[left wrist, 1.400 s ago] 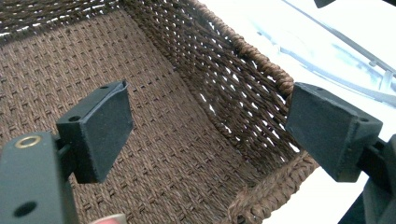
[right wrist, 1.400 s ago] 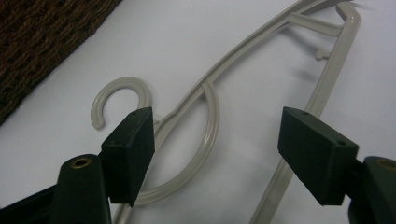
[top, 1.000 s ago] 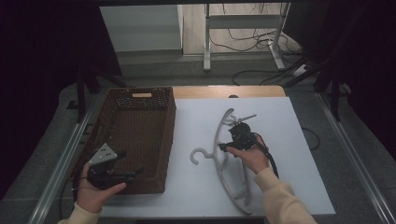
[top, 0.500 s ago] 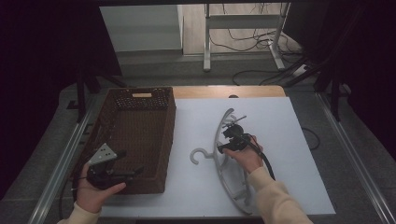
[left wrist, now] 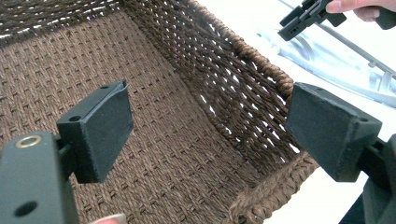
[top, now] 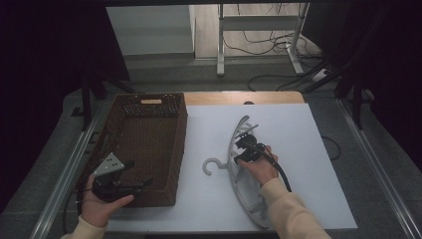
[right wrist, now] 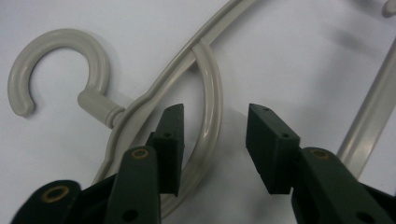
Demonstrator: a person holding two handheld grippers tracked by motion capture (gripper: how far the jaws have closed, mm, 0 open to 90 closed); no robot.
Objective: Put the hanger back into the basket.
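Note:
A pale grey plastic clothes hanger (top: 233, 167) lies flat on the white table, its hook (top: 211, 166) pointing left toward the basket. My right gripper (top: 242, 149) is low over the hanger's middle. In the right gripper view its jaws have just been closing; the hanger's curved inner bar (right wrist: 212, 93) runs between them close to the left pad (right wrist: 170, 140), with a gap at the right pad. The right gripper (right wrist: 215, 144) counts as open. My left gripper (top: 139, 174) hovers open over the near right corner of the brown wicker basket (top: 180, 144), nothing between its pads (left wrist: 105, 130).
The basket's woven right wall (left wrist: 261, 60) stands just beyond my left gripper (left wrist: 208, 135). The right gripper (left wrist: 303, 18) and hanger (left wrist: 336, 56) show past it. White table top (top: 298, 129) spreads to the right of the hanger. Table legs and cables lie on the floor beyond.
The right gripper has sunk a little onto the hanger and its jaws have narrowed around the inner bar. The left hand has stayed put.

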